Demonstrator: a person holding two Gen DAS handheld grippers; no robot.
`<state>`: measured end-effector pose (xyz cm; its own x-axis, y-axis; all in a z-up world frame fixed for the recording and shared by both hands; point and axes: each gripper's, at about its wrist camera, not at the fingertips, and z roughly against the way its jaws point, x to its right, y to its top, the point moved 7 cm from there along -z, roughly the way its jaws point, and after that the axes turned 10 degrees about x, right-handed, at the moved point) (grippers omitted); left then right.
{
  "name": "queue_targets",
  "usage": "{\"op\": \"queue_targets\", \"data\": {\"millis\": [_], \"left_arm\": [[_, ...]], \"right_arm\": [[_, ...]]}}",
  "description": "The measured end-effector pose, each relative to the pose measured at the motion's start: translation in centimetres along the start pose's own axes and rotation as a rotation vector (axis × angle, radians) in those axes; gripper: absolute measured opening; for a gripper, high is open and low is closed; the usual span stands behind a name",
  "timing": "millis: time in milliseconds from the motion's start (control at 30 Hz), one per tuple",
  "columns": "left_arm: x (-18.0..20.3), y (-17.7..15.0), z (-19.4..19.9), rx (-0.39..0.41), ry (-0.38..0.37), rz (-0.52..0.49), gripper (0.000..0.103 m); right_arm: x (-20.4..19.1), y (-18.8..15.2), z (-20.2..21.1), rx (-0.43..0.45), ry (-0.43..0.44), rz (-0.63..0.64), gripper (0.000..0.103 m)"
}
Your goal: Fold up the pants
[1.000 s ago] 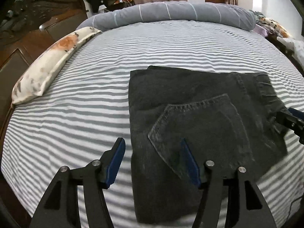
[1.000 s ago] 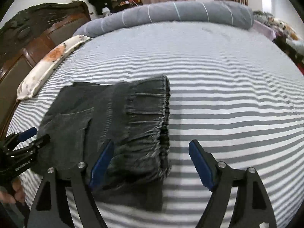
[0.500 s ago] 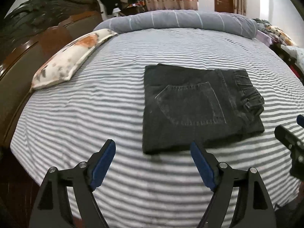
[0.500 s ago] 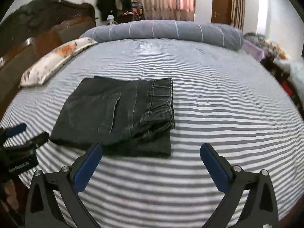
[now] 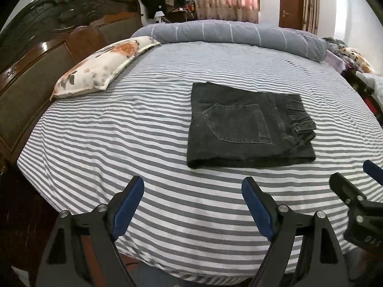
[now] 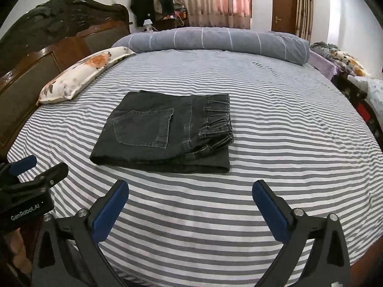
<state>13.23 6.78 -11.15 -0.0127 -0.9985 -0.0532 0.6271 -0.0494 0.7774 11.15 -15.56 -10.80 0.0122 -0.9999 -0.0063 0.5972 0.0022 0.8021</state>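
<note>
The black denim pants lie folded into a flat rectangle on the striped bed, back pocket up and elastic waistband to the right; they also show in the right wrist view. My left gripper is open and empty, held above the bed's near edge, short of the pants. My right gripper is open and empty, also short of the pants. Each gripper shows at the edge of the other's view.
The grey-and-white striped bed fills both views. A floral pillow lies at the left by the dark wooden headboard. A rolled grey duvet lies across the far side. Clutter stands at the right.
Both grippers have pulled back from the pants toward the bed's near edge and risen. The folded pants lie where they were, now free of both grippers.
</note>
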Motion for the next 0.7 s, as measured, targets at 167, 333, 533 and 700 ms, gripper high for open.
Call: {"op": "queue_targets", "data": {"millis": [167, 333, 533, 700], "left_arm": [[0.7, -0.1, 1.3, 0.015, -0.012, -0.011, 0.084], [0.8, -0.1, 2.1, 0.027, -0.013, -0.018, 0.084], [0.9, -0.3, 3.0, 0.039, -0.015, -0.013, 0.084], [0.9, -0.5, 3.6, 0.058, -0.005, -0.031, 0.084]], "right_arm": [[-0.1, 0.1, 1.1, 0.015, -0.001, 0.008, 0.102], [-0.3, -0.1, 1.9, 0.018, -0.003, 0.018, 0.102], [-0.8, -0.4, 2.5, 0.021, 0.005, 0.032, 0.102], [-1.3, -0.7, 3.0, 0.025, 0.008, 0.04, 0.102]]}}
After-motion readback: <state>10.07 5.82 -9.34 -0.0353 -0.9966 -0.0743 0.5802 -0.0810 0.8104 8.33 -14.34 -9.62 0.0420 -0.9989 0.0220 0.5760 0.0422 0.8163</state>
